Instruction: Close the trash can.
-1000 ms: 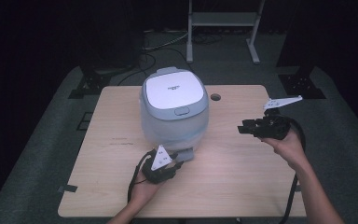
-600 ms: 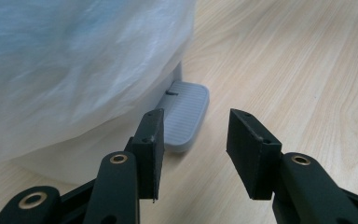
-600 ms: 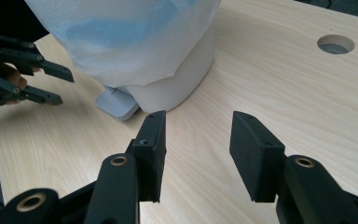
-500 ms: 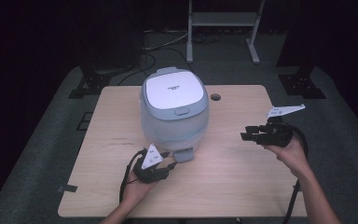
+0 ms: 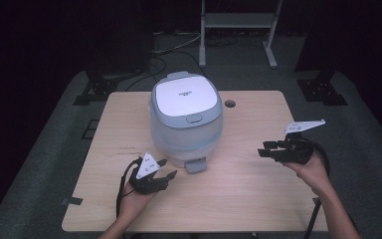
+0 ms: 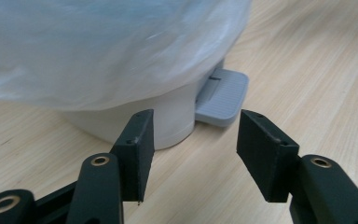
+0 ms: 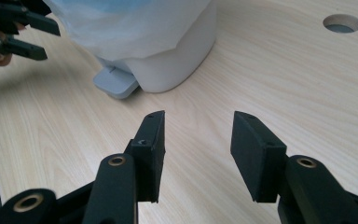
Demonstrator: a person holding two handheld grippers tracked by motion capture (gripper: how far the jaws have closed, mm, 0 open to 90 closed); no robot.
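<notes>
A pale blue, rounded plastic bin with a flat white lid stands upright near the middle of the light wooden table, its lid shut flat on top, so whatever it holds is hidden and I cannot say if anything is inside. A clear, crinkled plastic film covers its body. At the foot of the bin a small grey ribbed pedal sticks out toward the person's side and rests on the tabletop.

The left gripper sits low over the table just in front of the bin's left front, jaws spread apart and holding nothing; in the left gripper view its fingertips frame the white base and the pedal, close to both but touching neither. The right gripper hovers well off to the right of the bin, jaws likewise parted and empty, aimed across the table toward the bin; a round cable hole in the tabletop lies beyond it.

To my eye the work has barely begun: nothing is gripped or pressed and the lid is down. If the aim is to open the bin, the pedal is yet to be pushed or the lid lifted, and the left gripper looks best placed for it.
</notes>
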